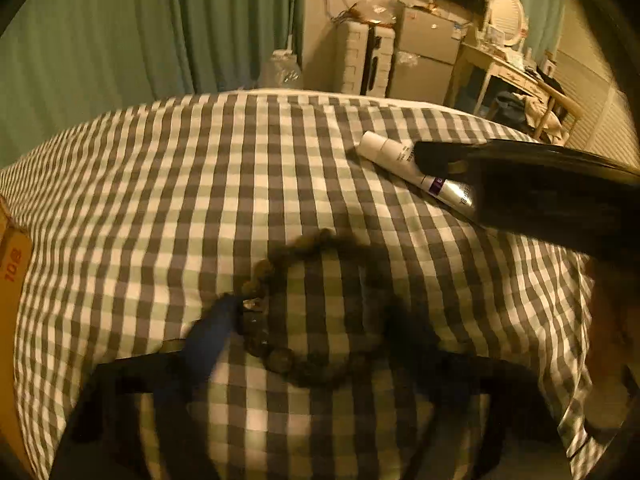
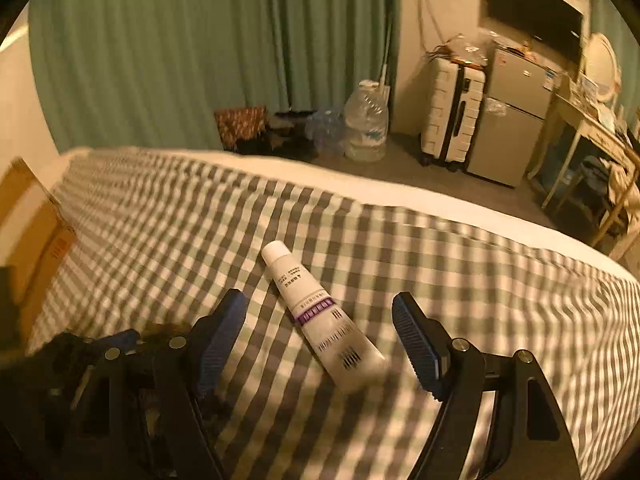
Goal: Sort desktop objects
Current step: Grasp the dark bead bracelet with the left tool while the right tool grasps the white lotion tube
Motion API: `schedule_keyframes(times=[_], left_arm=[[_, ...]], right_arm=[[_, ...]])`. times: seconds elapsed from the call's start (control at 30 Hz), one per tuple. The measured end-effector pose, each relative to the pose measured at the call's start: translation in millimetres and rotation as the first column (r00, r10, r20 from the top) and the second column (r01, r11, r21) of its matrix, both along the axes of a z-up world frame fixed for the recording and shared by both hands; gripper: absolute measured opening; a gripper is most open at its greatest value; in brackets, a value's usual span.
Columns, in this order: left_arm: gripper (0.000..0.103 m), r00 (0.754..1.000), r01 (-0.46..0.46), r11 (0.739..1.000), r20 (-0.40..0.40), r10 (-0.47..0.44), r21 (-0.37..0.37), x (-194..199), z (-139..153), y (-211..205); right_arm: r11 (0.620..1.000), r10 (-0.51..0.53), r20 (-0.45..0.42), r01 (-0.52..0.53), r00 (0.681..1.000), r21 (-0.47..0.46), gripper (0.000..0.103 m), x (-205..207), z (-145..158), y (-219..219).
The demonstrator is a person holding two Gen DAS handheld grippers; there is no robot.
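The grey-and-white checked cotton bedcover (image 2: 360, 248) looks matt and soft, lightly creased. On it lies a white plastic cosmetic tube with a purple band (image 2: 320, 312), smooth with a dull sheen, its crimped end more silvery in the left wrist view. Beside the tube, the right gripper (image 2: 320, 340) has matt black hard-plastic arms, shiny metal pivot screws and ribbed blue rubbery pads (image 2: 416, 344). Nearer the bedcover's front edge, a bracelet of dark round beads (image 1: 288, 320) looks rough and dull. A brown cardboard box (image 2: 28, 220) at the bedcover's left edge is matt.

Right tool (image 2: 318, 344): black frame, silver screws, ribbed blue pads (image 2: 416, 346).
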State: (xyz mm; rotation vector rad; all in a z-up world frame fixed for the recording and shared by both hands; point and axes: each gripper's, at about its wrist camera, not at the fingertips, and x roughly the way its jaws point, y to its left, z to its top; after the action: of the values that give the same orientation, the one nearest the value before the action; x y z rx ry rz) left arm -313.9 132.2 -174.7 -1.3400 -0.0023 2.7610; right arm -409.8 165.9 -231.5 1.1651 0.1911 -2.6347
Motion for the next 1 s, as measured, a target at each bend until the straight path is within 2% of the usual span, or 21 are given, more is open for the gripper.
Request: schedule_keyframes(times=[0.03, 0.07, 0.1, 0.13, 0.2, 0.3, 0.33, 0.37, 0.4, 0.43, 0.5, 0.63, 0.77, 0.8, 0.9, 0.93, 1.0], left_arm=[[0.052, 1.000, 0.010, 1.000, -0.006, -0.010, 0.004, 3, 1, -2], [0.048, 1.000, 0.022, 1.000, -0.004, -0.022, 0.005, 4, 1, -4], [0.037, 1.000, 0.028, 1.000, -0.005, -0.028, 0.006, 6, 2, -9], [0.025, 0.999, 0.032, 0.999, -0.004, -0.032, 0.007, 8, 4, -12], [0.023, 0.999, 0.045, 0.999, -0.001, -0.045, 0.026, 12, 8, -22], [0.023, 0.999, 0.052, 0.998, -0.003, -0.052, 0.038, 15, 12, -35], [0.023, 0.999, 0.048, 0.998, 0.002, -0.048, 0.043, 15, 14, -38], [0.023, 0.999, 0.041, 0.998, 0.009, -0.042, 0.048, 19, 16, -44], [0.022, 0.999, 0.038, 0.998, 0.015, -0.038, 0.051, 21, 18, -46], [0.022, 0.999, 0.031, 0.998, 0.016, -0.031, 0.047, 25, 21, -50], [0.011, 0.999, 0.029, 0.999, 0.021, -0.030, 0.038, 31, 26, -54], [0.011, 0.999, 0.018, 0.999, 0.033, -0.019, 0.036, 45, 35, -63], [0.011, 0.999, -0.003, 0.999, 0.039, 0.001, 0.047, 60, 41, -72], [0.011, 0.999, -0.010, 0.999, 0.037, 0.009, 0.048, 63, 41, -75], [0.011, 0.999, -0.024, 0.998, 0.042, 0.021, 0.060, 66, 41, -80], [0.011, 0.999, -0.023, 0.998, 0.043, 0.020, 0.065, 64, 41, -81], [0.011, 0.999, -0.025, 0.997, 0.045, 0.022, 0.068, 63, 39, -80]], right_arm=[[1.000, -0.001, 0.011, 0.001, 1.000, -0.005, 0.054, -4, -5, -2], [1.000, 0.003, 0.043, -0.002, 0.999, -0.028, 0.049, -8, -12, -3], [0.999, -0.003, 0.066, 0.005, 0.998, -0.036, 0.038, -10, -17, -3], [0.999, -0.012, 0.066, 0.014, 0.998, -0.037, 0.037, -9, -20, -3], [0.999, -0.023, 0.055, 0.024, 0.998, -0.025, 0.035, -1, -21, -5], [0.999, -0.050, 0.031, 0.050, 0.998, 0.001, 0.025, 16, -15, -4], [0.998, -0.062, 0.024, 0.063, 0.998, -0.003, 0.008, 24, -12, -2], [0.997, -0.080, 0.028, 0.081, 0.996, -0.017, 0.001, 31, -8, 3], [0.994, -0.102, 0.037, 0.103, 0.994, -0.034, 0.000, 37, -5, 8], [0.992, -0.114, 0.061, 0.117, 0.992, -0.056, 0.000, 43, -3, 12], [0.988, -0.131, 0.083, 0.137, 0.988, -0.070, 0.000, 56, -2, 17], [0.984, -0.123, 0.136, 0.139, 0.983, -0.115, 0.000, 80, -2, 23], [0.976, -0.135, 0.070, 0.145, 0.988, -0.161, 0.001, 109, 17, 26], [0.972, -0.140, 0.066, 0.149, 0.988, -0.181, 0.006, 111, 22, 28], [0.971, -0.149, 0.042, 0.154, 0.988, -0.184, 0.038, 103, 29, 32], [0.972, -0.145, 0.034, 0.149, 0.989, -0.181, 0.041, 101, 28, 31], [0.975, -0.132, 0.045, 0.138, 0.990, -0.172, 0.041, 89, 23, 30]])
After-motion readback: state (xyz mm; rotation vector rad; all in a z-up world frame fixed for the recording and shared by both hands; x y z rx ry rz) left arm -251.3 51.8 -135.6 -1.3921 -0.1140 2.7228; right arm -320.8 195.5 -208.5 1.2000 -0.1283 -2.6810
